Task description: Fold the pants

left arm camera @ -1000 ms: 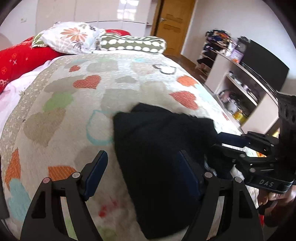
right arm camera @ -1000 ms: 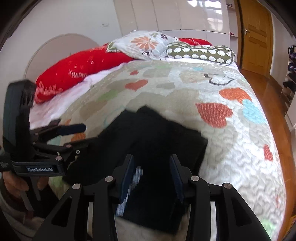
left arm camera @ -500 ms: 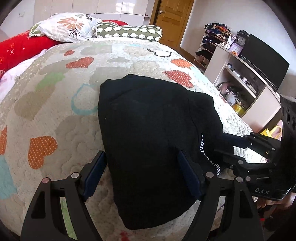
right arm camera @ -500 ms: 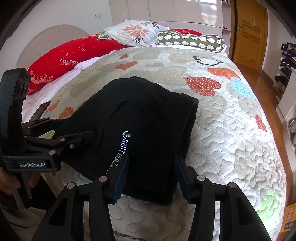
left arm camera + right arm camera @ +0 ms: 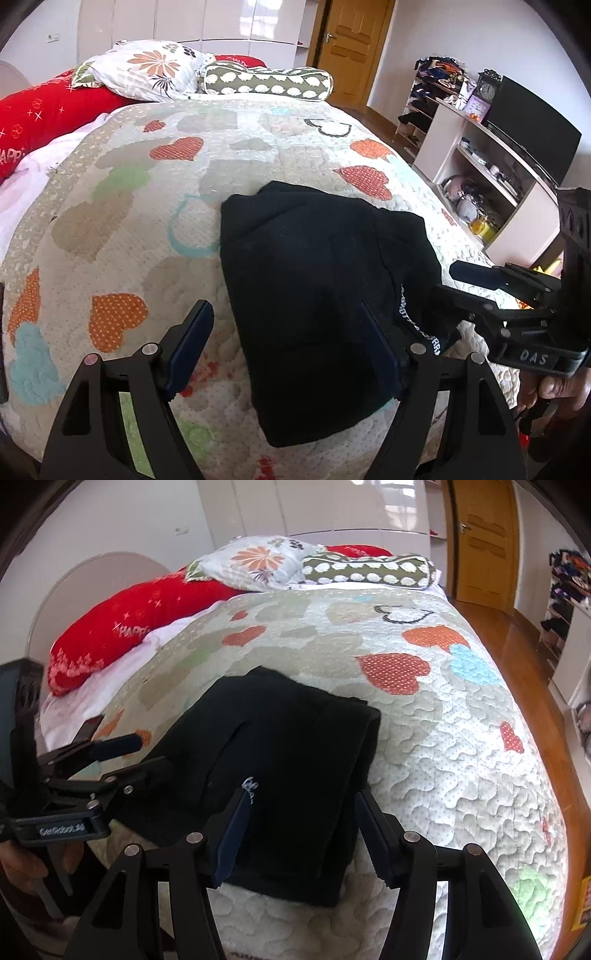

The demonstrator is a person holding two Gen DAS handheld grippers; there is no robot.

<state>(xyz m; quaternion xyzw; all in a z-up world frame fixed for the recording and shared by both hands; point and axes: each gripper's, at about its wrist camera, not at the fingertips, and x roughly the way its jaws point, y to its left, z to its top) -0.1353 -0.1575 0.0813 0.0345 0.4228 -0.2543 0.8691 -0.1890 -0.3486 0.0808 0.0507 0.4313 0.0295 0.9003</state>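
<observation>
On a heart-patterned quilt (image 5: 122,236), the left gripper (image 5: 291,347) stands spread wide, gripping nothing, over the near left edge of folded black pants (image 5: 314,280); the right gripper (image 5: 303,834) straddles their near right corner, jaws opening, pads clear of the cloth.

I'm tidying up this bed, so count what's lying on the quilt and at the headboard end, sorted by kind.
Folded black pants: 1
Cushions: 3 – floral pillow, spotted bolster, red pillow
Total: 4

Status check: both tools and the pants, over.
Left tool open, holding nothing. Right tool opening, straddling the pants. Pants folded on the quilt. Nothing in the way.
</observation>
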